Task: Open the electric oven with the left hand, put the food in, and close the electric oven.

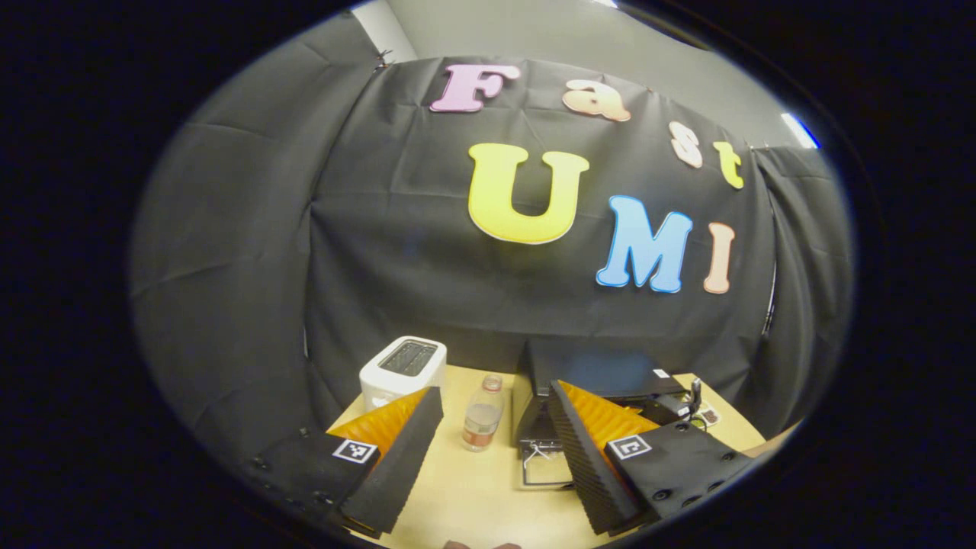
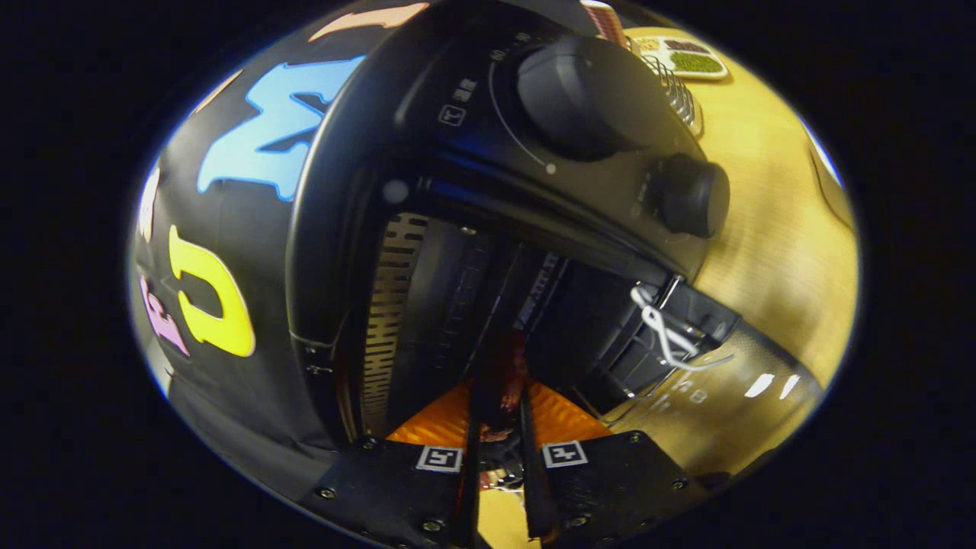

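In the left gripper view, the left gripper (image 1: 496, 435) hangs above the pale wooden table (image 1: 473, 496) with its two fingers spread wide apart and nothing between them. Beyond it, the black electric oven (image 1: 602, 377) stands at the back of the table against the cloth wall, its glass door (image 1: 545, 461) folded down flat toward the camera. A clear plastic bottle with a pale cap (image 1: 483, 414) stands upright just beside the oven, on the side away from its knobs, and a white two-slot toaster (image 1: 402, 371) stands beyond the bottle, further from the oven.

In the right gripper view, the right gripper (image 2: 499, 427) is tilted and pushed up to the oven's open mouth. Its fingers are drawn close together and clamped on a dark reddish-brown piece of food (image 2: 509, 381), which reaches past the fingertips into the oven's dark cavity. The lowered door (image 2: 717, 396) lies beside the gripper, a white loop tied to its handle. Two round black knobs (image 2: 591, 91) sit on the oven's front panel above the opening. Past the oven lies a flat tray of small dishes (image 2: 682, 57).
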`<move>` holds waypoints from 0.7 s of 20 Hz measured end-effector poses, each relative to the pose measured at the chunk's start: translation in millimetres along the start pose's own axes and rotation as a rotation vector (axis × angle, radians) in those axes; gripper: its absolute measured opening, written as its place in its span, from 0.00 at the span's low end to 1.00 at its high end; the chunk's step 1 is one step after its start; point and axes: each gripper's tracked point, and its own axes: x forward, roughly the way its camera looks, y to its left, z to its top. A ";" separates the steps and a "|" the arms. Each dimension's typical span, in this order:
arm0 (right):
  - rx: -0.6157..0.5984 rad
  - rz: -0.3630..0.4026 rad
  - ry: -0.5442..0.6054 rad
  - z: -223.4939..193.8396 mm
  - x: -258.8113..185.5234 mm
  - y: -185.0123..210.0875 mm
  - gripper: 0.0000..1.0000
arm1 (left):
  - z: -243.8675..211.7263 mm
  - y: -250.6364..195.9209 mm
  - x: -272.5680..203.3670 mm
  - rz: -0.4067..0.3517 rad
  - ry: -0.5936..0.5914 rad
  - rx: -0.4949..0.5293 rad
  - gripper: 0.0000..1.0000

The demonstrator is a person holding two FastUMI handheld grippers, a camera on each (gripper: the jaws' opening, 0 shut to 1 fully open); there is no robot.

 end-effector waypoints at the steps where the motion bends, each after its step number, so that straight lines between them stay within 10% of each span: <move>1: -0.030 -0.020 0.009 0.7 -2.4 -0.2 0.31 | 1.0 -7.1 1.8 -0.009 -0.001 0.007 0.94; 5: -0.192 -0.083 0.024 12.6 -26.9 -7.8 0.31 | 2.1 -46.5 8.9 -0.063 -0.005 0.008 0.94; 8: -0.285 -0.088 0.031 25.3 -51.2 -12.3 0.68 | 4.2 -83.7 12.6 -0.112 -0.012 0.005 0.94; 14: -0.534 -0.074 -0.033 63.5 -130.7 -14.7 0.69 | 5.3 -151.6 15.0 -0.189 -0.026 0.013 0.94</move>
